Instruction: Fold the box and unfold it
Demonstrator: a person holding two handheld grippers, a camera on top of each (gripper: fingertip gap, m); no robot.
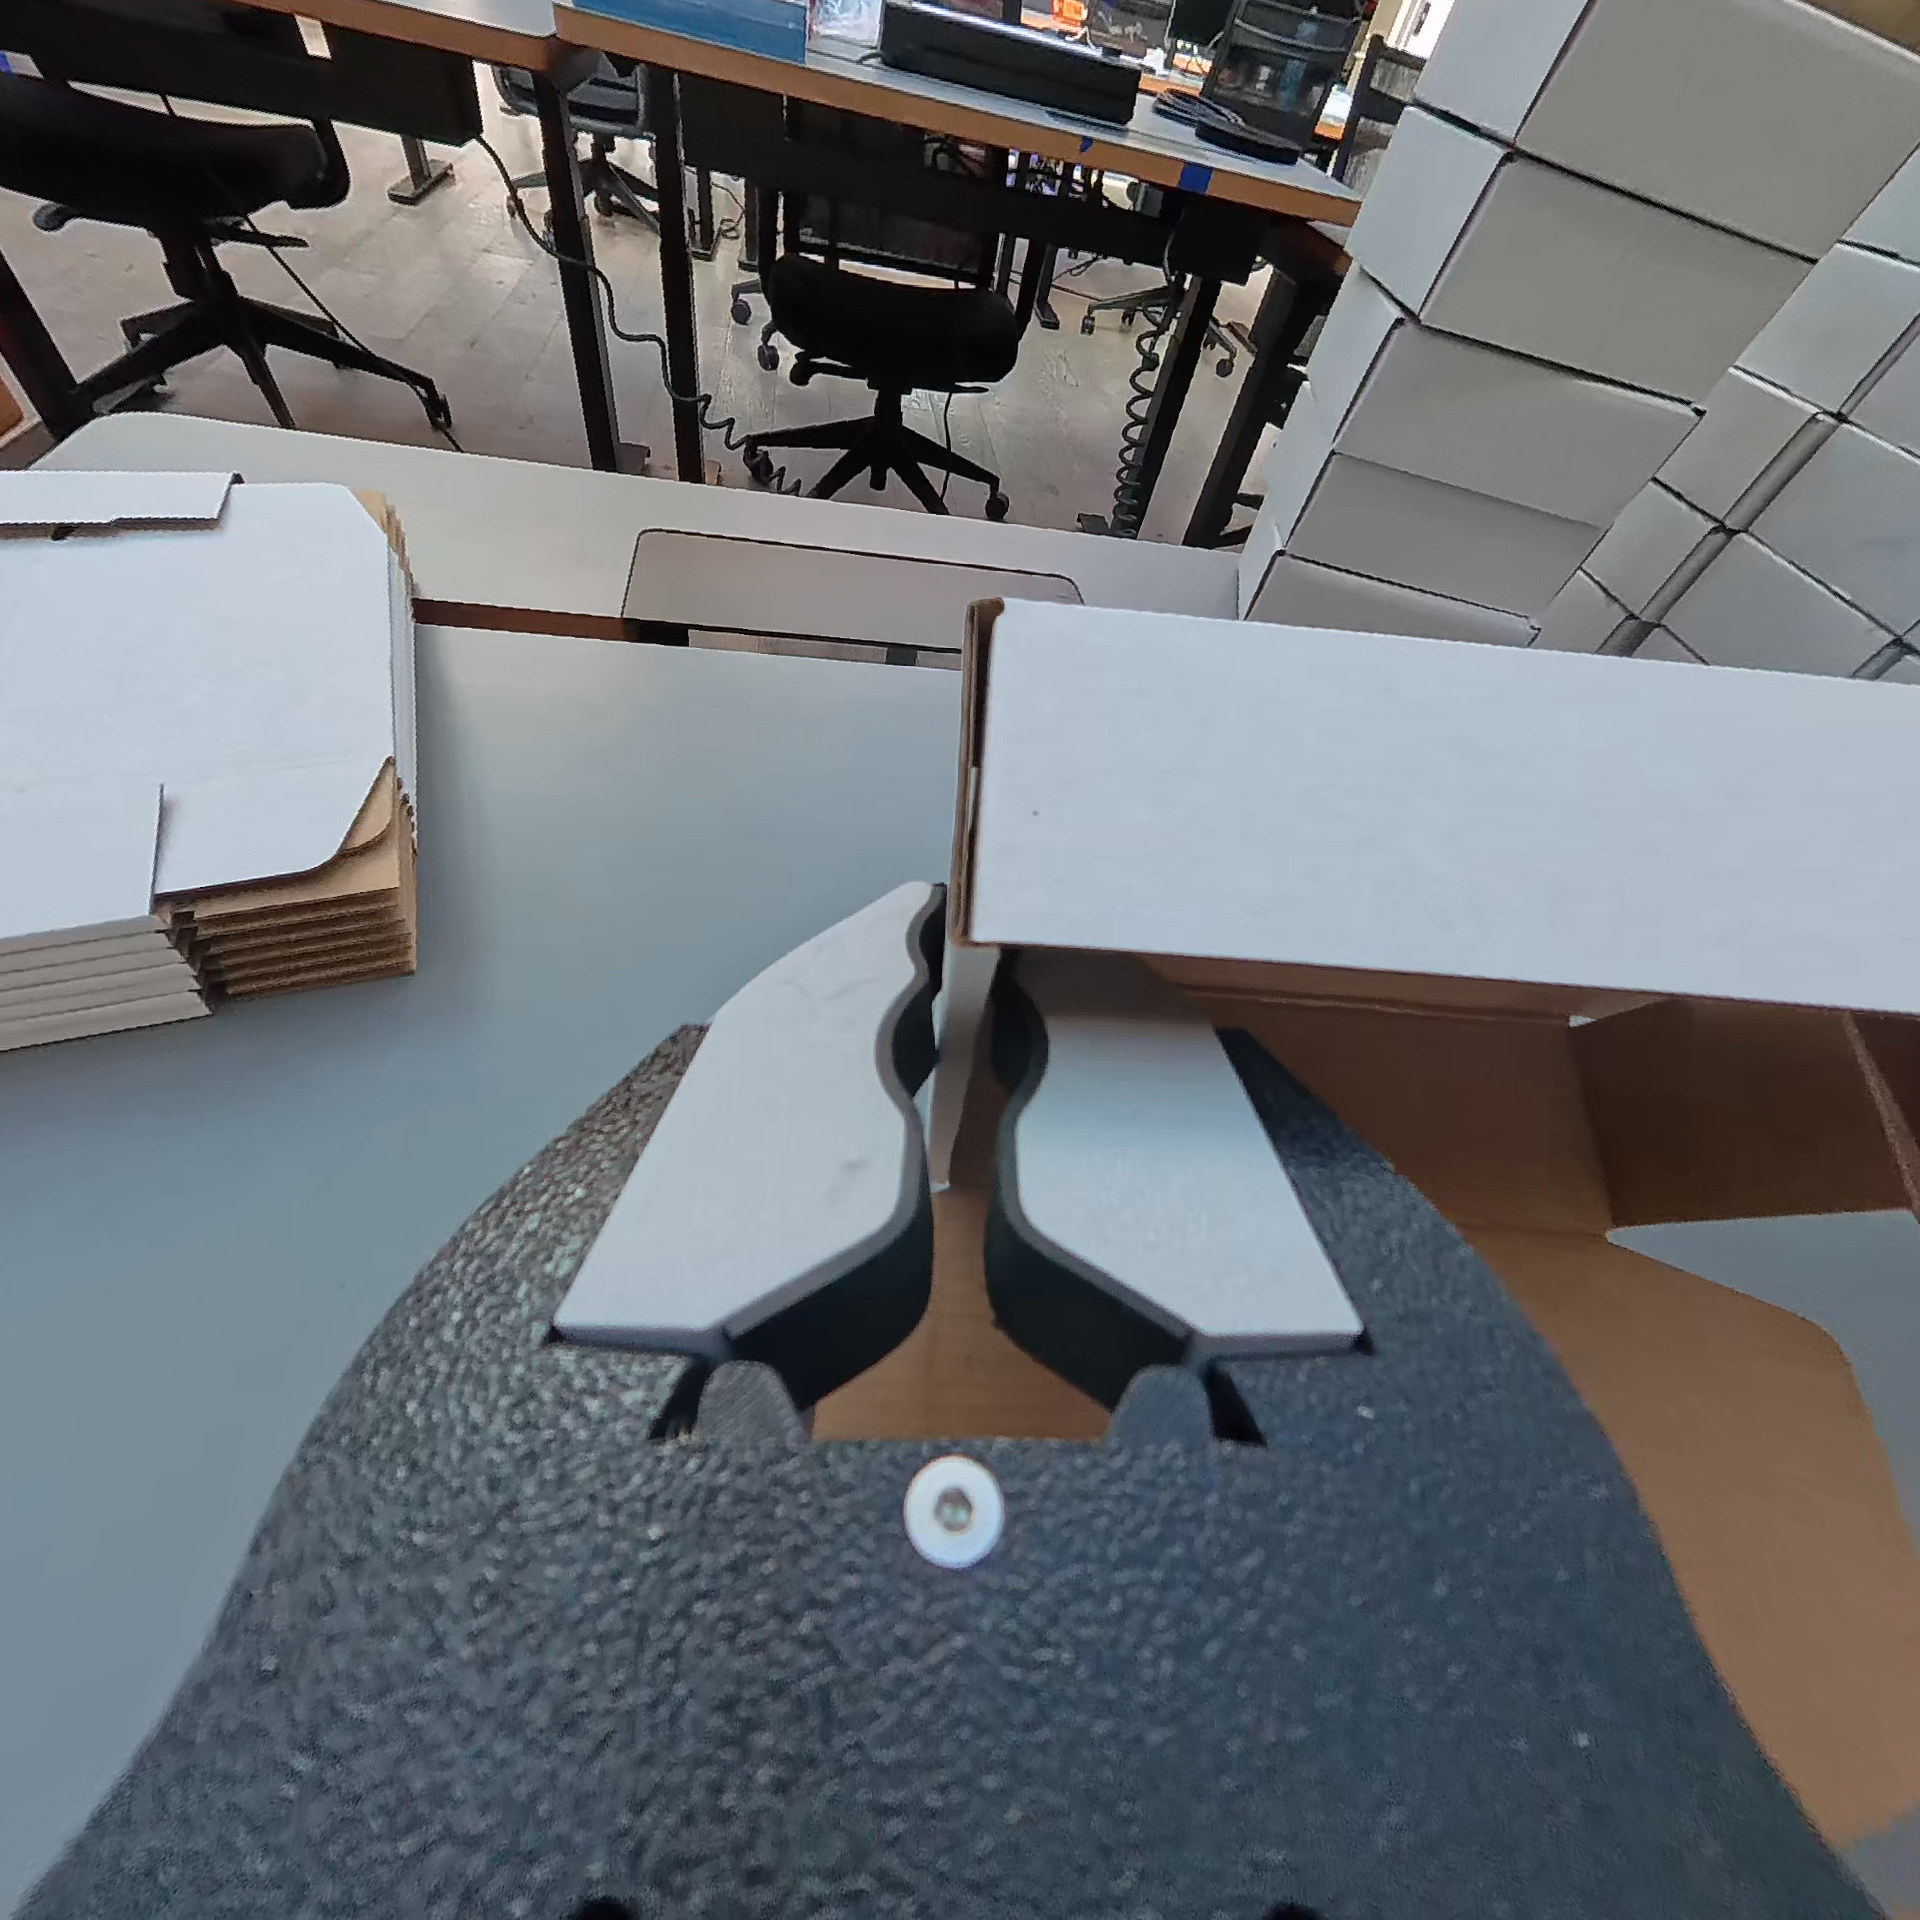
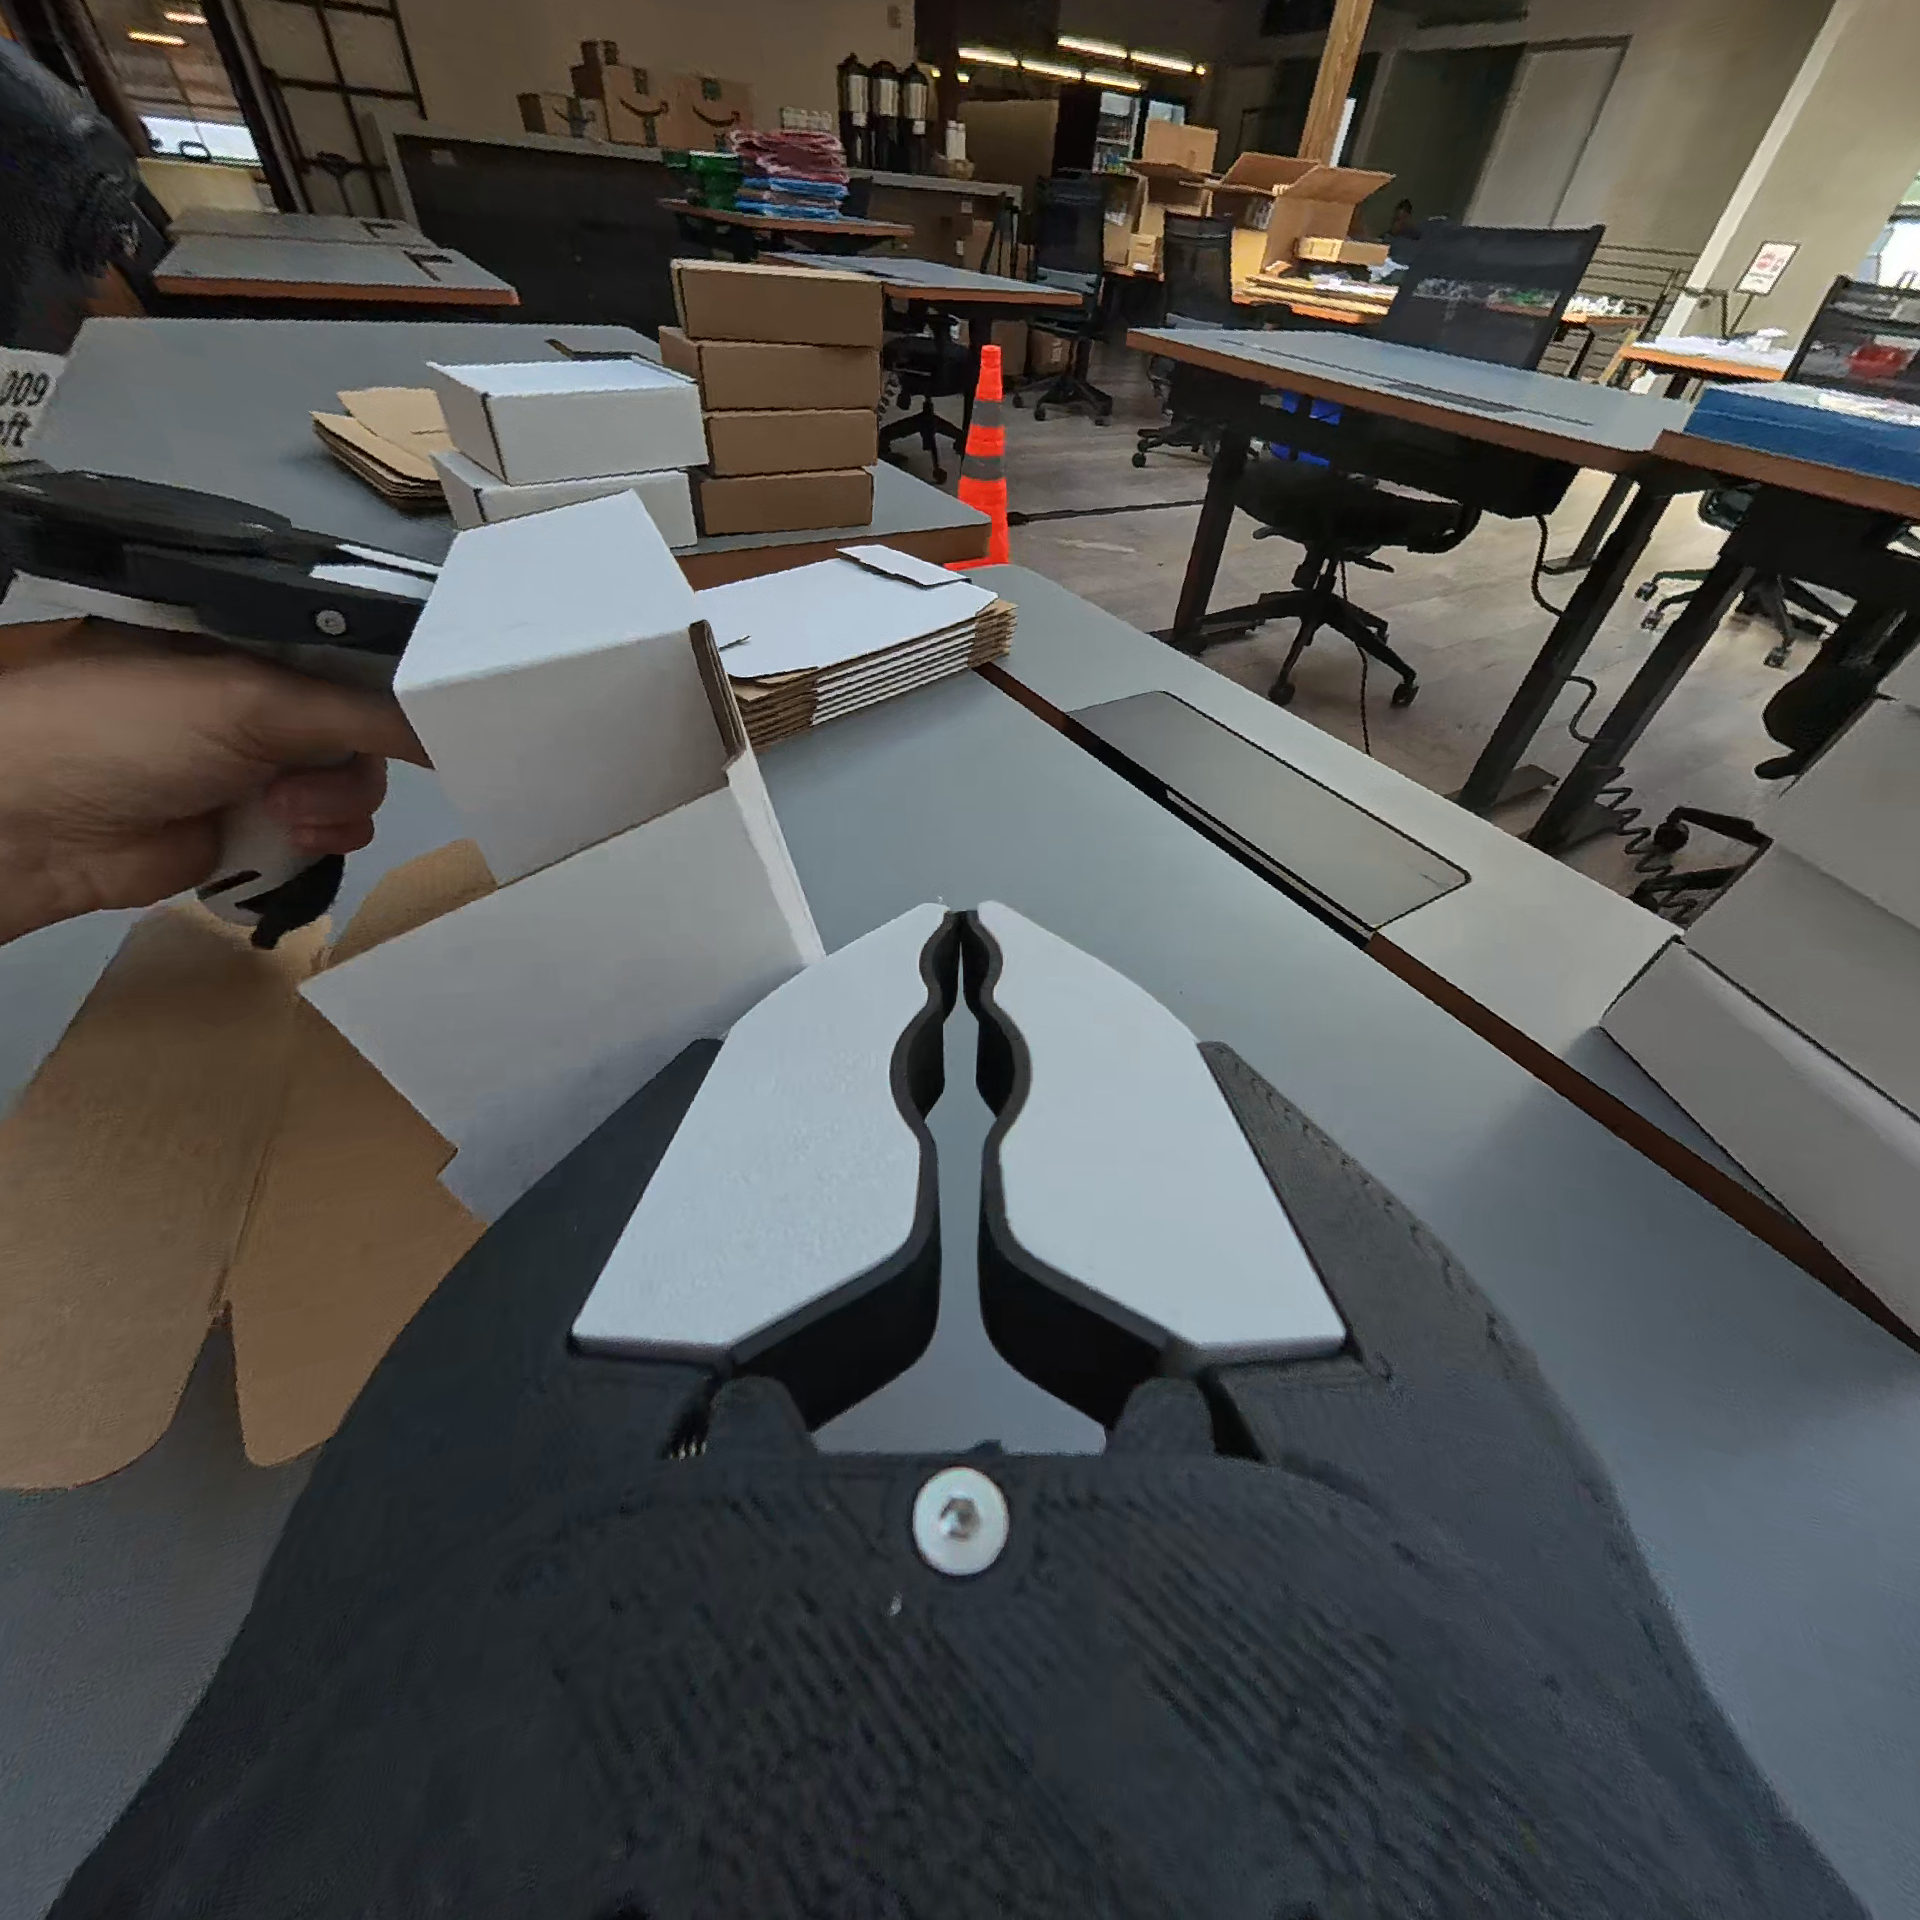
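The box (image 1: 1434, 800) is white outside and brown inside. It stands partly folded on the grey table (image 1: 644, 831), with one long white panel raised and brown flaps (image 1: 1714, 1455) spread flat. My left gripper (image 1: 964, 945) is shut on a thin upright white side wall of the box at its left end. In the right wrist view the box (image 2: 561, 686) is at the left, and the left gripper (image 2: 400, 608), held by a hand, meets its raised panel. My right gripper (image 2: 961, 916) is shut and empty, low over the table just right of the box's front wall (image 2: 582, 966).
A stack of flat box blanks (image 1: 208, 769) lies at the far left of the table; it also shows in the right wrist view (image 2: 873, 644). Folded white boxes (image 1: 1621, 332) are piled high at the right. On the table behind are brown boxes (image 2: 784, 395). An orange cone (image 2: 987, 457), chairs and desks stand beyond.
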